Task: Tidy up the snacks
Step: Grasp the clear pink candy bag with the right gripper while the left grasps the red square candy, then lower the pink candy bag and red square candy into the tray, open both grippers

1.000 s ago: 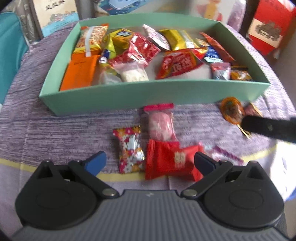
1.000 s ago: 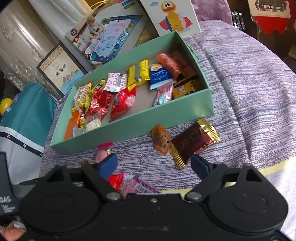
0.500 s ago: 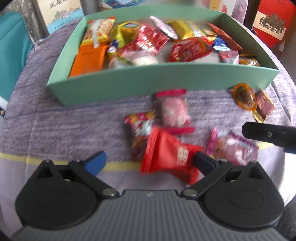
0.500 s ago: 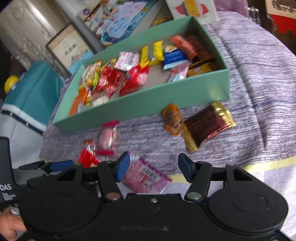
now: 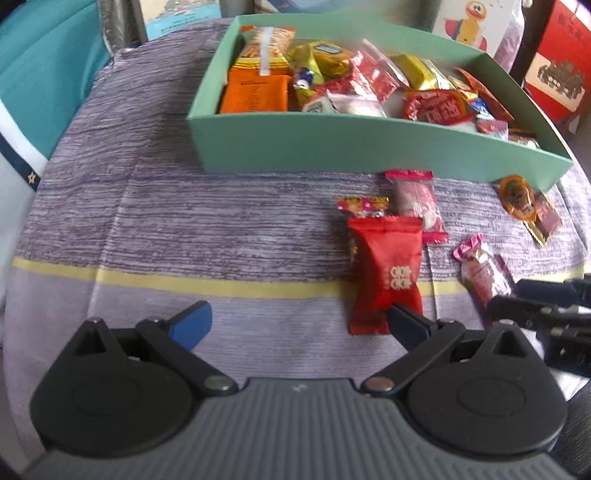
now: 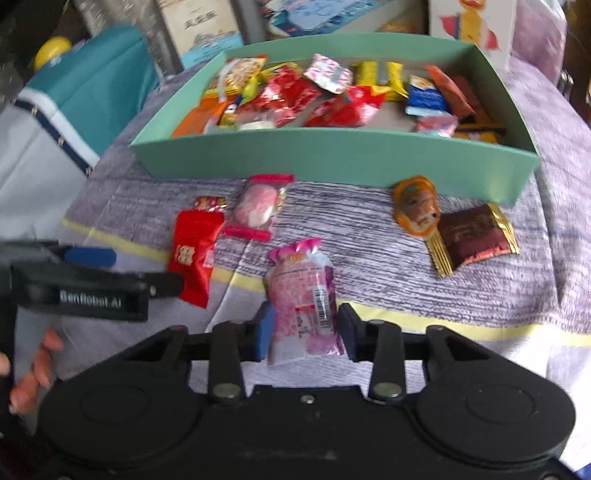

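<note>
A green box holds several wrapped snacks. Loose snacks lie on the purple cloth in front of it: a red packet, a pink round candy, a small patterned candy, a pink packet, an orange candy and a brown-gold packet. My left gripper is open and empty, left of the red packet. My right gripper has its jaws closed in around the pink packet's near end, touching its sides.
A teal chair stands at the left of the table. Books and boxes stand behind the green box, and a red box at the far right. The left gripper's body lies left of the right one.
My right gripper has moved onto the pink packet and narrowed its jaws around it. My left gripper has shifted left, away from the red packet, still open.
</note>
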